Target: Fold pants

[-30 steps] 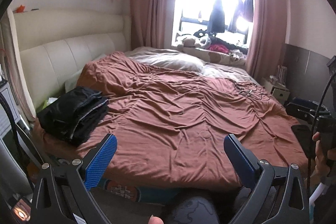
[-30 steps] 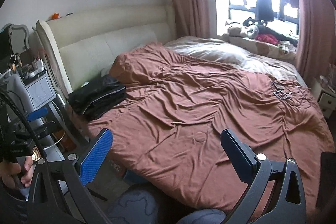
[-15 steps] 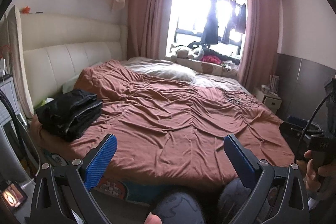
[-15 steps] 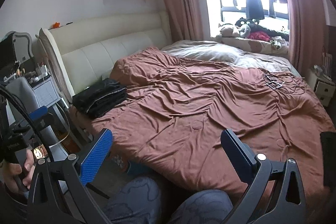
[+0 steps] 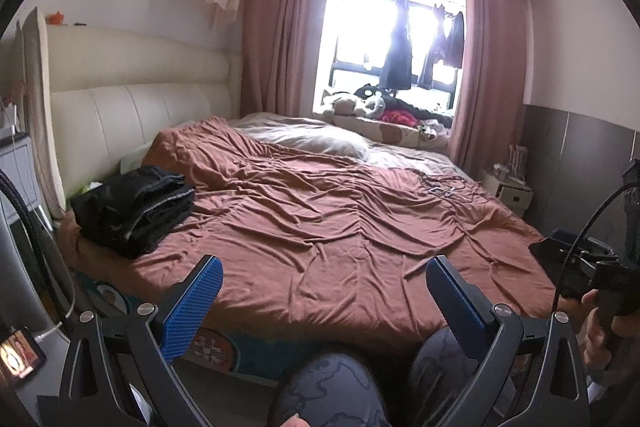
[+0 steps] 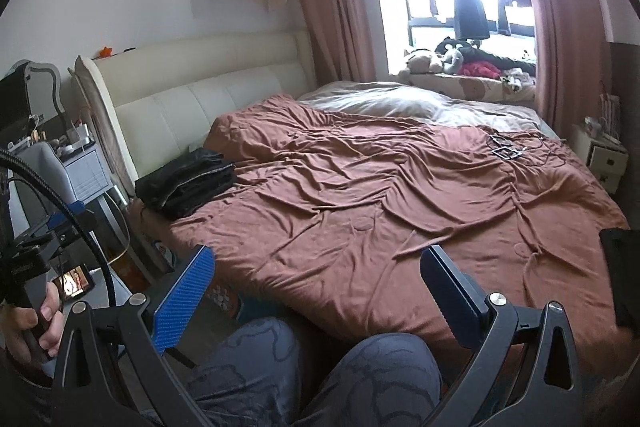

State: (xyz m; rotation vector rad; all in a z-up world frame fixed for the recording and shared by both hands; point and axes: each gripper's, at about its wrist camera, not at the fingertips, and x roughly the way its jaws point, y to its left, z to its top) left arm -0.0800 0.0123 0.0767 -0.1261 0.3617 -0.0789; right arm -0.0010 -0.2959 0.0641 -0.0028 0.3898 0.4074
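Note:
Folded black pants [image 5: 134, 209] lie in a stack at the near left corner of the bed [image 5: 340, 227], close to the cream headboard; the right wrist view shows the same pants [image 6: 188, 183] on the bed [image 6: 400, 195]. My left gripper [image 5: 325, 291] is open, held off the bed's near edge with nothing between its blue pads. My right gripper [image 6: 318, 281] is open too and empty, also back from the bed. A person's knees [image 6: 320, 375] in patterned trousers fill the space below both grippers.
A rumpled brown cover spreads over the bed, with cables [image 6: 508, 147] on its far right. A nightstand [image 6: 68, 167] and a lit phone [image 6: 76, 279] stand at the left. A small white cabinet [image 5: 508, 187] is at the right. Plush toys [image 5: 356, 103] line the windowsill.
Both grippers have pulled back and tilted up from the bed, so more of the room and the person's knees show. Both stay open and empty.

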